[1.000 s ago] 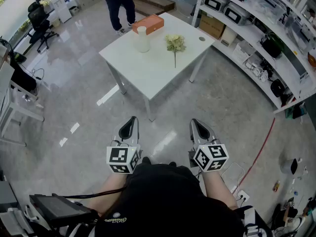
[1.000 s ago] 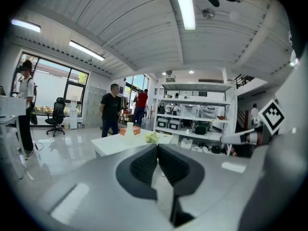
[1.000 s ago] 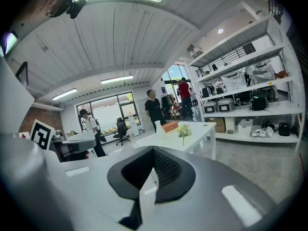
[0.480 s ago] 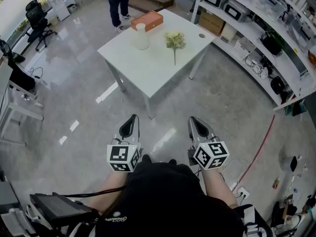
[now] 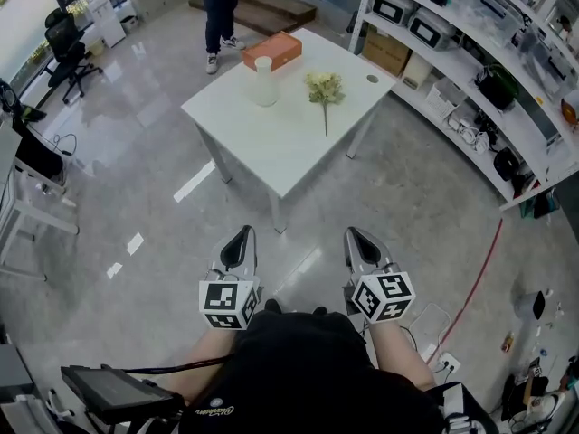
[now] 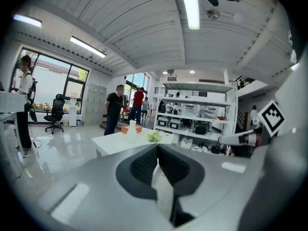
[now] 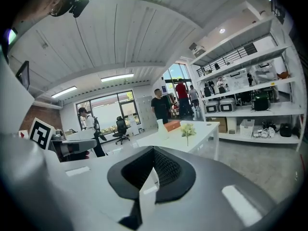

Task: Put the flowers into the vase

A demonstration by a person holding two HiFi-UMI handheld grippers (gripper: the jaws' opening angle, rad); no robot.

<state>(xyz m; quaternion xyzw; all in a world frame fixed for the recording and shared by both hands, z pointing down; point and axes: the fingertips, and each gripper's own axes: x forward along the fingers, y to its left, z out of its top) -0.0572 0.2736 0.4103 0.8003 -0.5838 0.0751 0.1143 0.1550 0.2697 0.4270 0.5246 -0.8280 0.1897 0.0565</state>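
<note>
The flowers [image 5: 325, 89] lie flat on the white table [image 5: 271, 147], well ahead of both grippers, blooms toward the far side and the single stem pointing back toward the person. The white vase [image 5: 263, 81] stands upright just to the left of them, apart from the blooms. An orange box [image 5: 271, 51] lies behind the vase at the far edge of the table.

The left gripper [image 5: 241, 236] and the right gripper [image 5: 358, 236] are held side by side low in the head view, close to the person's body, over bare grey floor [image 5: 136, 188]. Both point toward the table. The near corner of the table lies between them and the flowers, across a stretch of open floor.

Each gripper's own view shows its dark ribbed pads pressed together with nothing caught between them, so both are clenched and empty. From the left gripper view the vase and flowers sit just above the jaw line, slightly left of centre. From the right gripper view they sit slightly right of centre.

A person in dark clothes [image 5: 220, 7] stands beyond the table's far side. White shelving [image 5: 470, 57] loaded with boxes and equipment curves along the right, close to the table's right corner. A black office chair [image 5: 65, 36] stands far left, and a red line [image 5: 479, 260] runs across the floor at the right.
</note>
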